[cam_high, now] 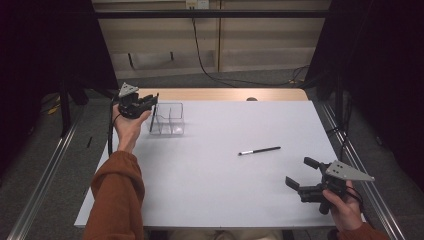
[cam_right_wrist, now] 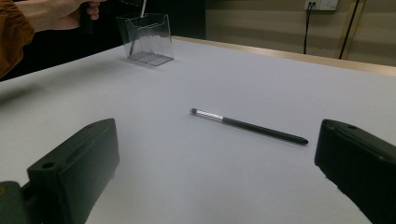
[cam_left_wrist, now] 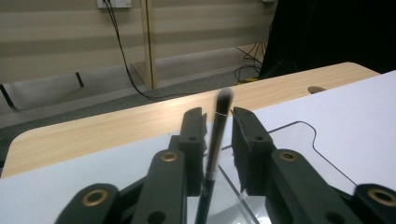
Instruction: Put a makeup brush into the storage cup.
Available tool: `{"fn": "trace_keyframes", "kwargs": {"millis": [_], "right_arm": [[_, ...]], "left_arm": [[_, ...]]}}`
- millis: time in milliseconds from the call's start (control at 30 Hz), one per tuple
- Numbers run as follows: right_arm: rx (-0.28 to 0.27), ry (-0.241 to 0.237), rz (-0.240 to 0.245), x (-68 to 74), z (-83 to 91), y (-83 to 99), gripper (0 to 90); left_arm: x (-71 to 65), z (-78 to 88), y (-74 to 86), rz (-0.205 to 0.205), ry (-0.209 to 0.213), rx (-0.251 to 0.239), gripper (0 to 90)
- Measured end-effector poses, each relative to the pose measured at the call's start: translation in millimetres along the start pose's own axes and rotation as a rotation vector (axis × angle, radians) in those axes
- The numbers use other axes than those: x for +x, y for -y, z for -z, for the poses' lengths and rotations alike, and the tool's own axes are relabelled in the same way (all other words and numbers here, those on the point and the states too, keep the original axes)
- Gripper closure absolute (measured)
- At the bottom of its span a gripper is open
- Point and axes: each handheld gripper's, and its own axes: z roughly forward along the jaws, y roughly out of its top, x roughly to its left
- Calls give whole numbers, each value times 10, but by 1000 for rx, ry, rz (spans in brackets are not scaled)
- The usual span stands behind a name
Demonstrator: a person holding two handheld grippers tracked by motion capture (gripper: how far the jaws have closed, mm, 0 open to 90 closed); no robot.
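On top of the wooden desk (cam_high: pixel 225 94) lies a big white board (cam_high: pixel 225 170) that covers most of it, w/ a strip of wood left bare along the far edge. At the board's far left corner stands a clear plastic organizer (cam_high: pixel 170 119), upright, split into compartments; right gripper view shows it too (cam_right_wrist: pixel 148 39), far off. Left gripper (cam_high: pixel 150 101), held in the person's left hand (cam_high: pixel 129 127) w/ an orange-brown sleeve (cam_high: pixel 117 195) behind it, hangs just over the organizer's left side. Its jaws are parted a little, w/ a makeup brush (cam_left_wrist: pixel 215 140) standing btwn them, bristles up; in the left gripper view there's a gap on each side of the handle, so the pads look off it, not clamped. Brush's lower end goes down into the organizer; can't tell which compartment. Right gripper (cam_high: pixel 303 172), near the board's front right corner, held in the right hand (cam_high: pixel 345 205), has jaws spread wide w/ nothing btwn them. Second brush (cam_high: pixel 260 150) lies flat mid-board, well apart from both grippers, silver collar toward the left in the high view.
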Motion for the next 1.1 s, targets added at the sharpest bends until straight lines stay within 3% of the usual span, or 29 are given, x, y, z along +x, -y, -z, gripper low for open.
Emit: {"fn": "trace_keyframes", "kwargs": {"millis": [67,400,500,733,800,1000,1100], "right_arm": [[-1,2,-3,-1,1,0,0],[-1,0,2,0,-3,-1,0],[-1,-1,1,0,-5,-2,0],[-3,-4,-1,1,-7,-4,0],[-3,-4,-2,-1,-6,-5,0],[-3,-2,-1,0,-11,-5,0],[-3,-2,-1,0,-9,-6,0]], "left_arm": [[5,4,0,-5,-13,7,674],[-6,37,-8,18,26,4,406],[-37,36,-18,12,10,13,311],[-76,49,-28,60,8,24,106],[-88,69,-30,42,19,21,55],[-135,131,-19,10,21,33,40],[-146,171,-4,9,50,22,34]]}}
